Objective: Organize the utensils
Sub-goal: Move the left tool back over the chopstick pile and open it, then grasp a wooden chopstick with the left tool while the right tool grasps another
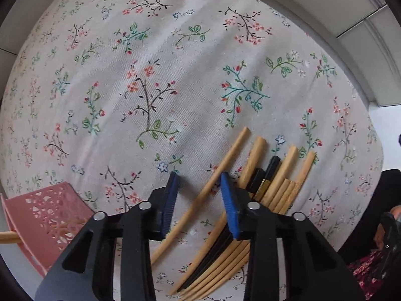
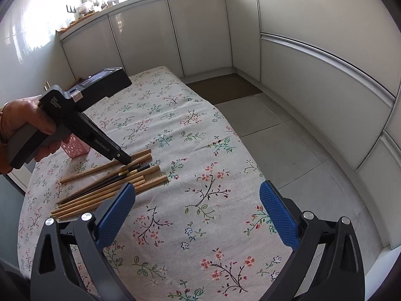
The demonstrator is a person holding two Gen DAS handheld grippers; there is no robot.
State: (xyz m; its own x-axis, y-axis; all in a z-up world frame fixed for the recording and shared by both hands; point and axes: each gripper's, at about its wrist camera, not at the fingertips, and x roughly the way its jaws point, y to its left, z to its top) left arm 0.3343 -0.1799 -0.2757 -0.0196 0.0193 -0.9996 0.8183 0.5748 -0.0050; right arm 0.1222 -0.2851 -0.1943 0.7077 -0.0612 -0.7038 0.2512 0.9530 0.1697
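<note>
Pointing straight down over the floral tablecloth [image 1: 140,80], my left gripper [image 1: 200,198] is open, its blue pads [image 1: 173,195] either side of a single wooden chopstick [image 1: 225,160]. That chopstick lies between the jaws and neither pad presses on it. A pile of several wooden and black chopsticks [image 1: 280,175] lies just to the right. A pink perforated holder [image 1: 47,213] sits at the lower left with a wooden stick poking out. In the right wrist view, a hand holds the left gripper [image 2: 125,159] down at the chopsticks [image 2: 110,185], near the pink holder [image 2: 76,146]. My right gripper [image 2: 198,215] hovers open with nothing between its fingers.
Grey kitchen cabinets [image 2: 313,80] run along the back and right, with tiled floor [image 2: 283,138] and a brown mat [image 2: 223,87] beyond the table's right edge. The person's dark and red-patterned clothing [image 1: 371,271] shows at the near right.
</note>
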